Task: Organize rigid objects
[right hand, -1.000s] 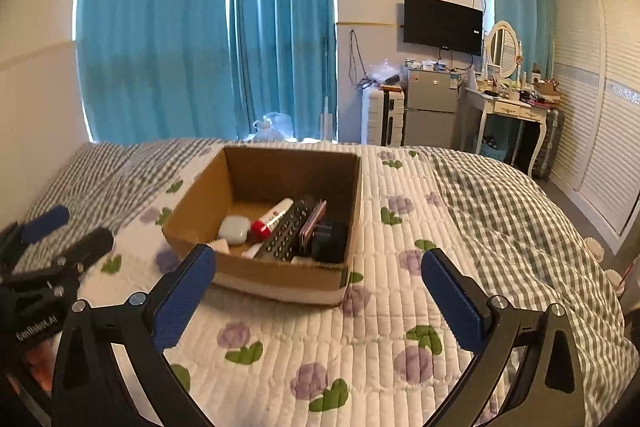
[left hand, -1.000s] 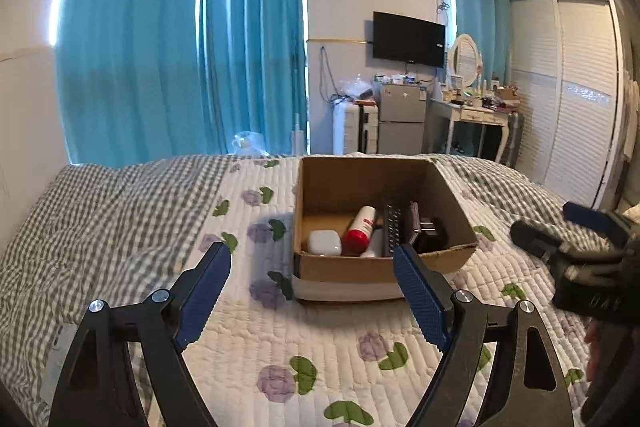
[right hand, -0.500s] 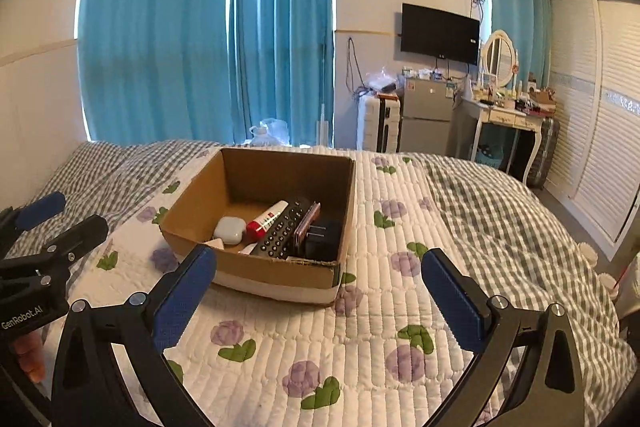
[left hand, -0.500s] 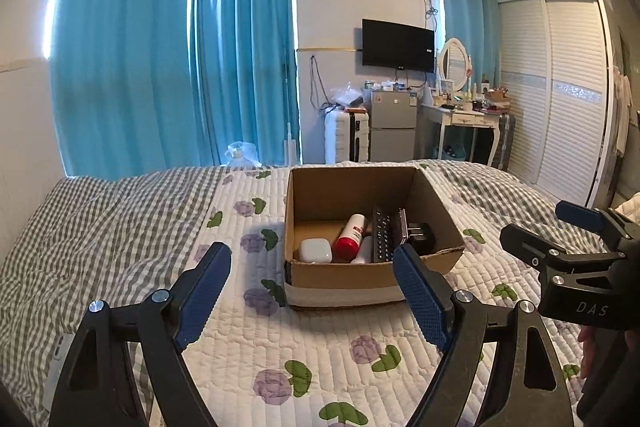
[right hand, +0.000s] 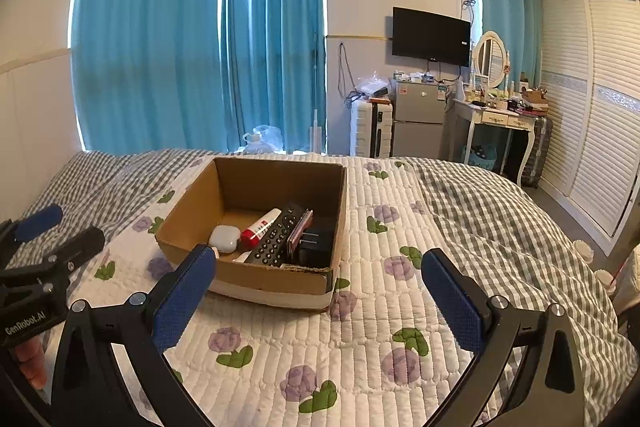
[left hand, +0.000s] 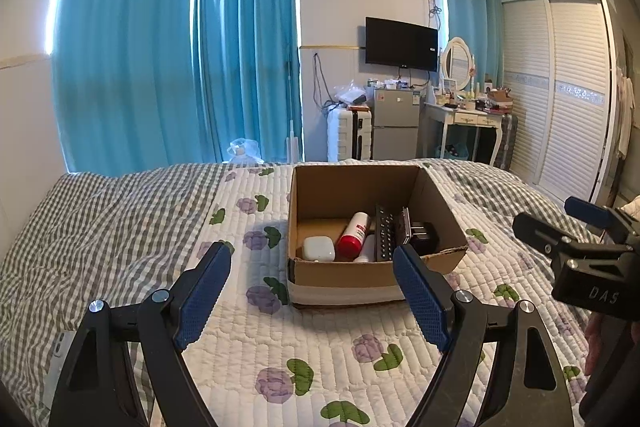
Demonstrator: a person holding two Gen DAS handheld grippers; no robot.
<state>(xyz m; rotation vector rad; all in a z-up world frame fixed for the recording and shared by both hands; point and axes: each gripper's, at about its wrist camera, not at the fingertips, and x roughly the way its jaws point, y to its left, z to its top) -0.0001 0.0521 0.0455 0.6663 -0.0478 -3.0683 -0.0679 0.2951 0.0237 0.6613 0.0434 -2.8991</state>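
Hovering near the box (left hand: 372, 271) with both grippers, left (left hand: 312, 291) and right (right hand: 320, 287), spread empty, everything looking already packed inside.

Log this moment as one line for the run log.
left tool: open, empty | right tool: open, empty | box: on bed, holds remote, tube, case
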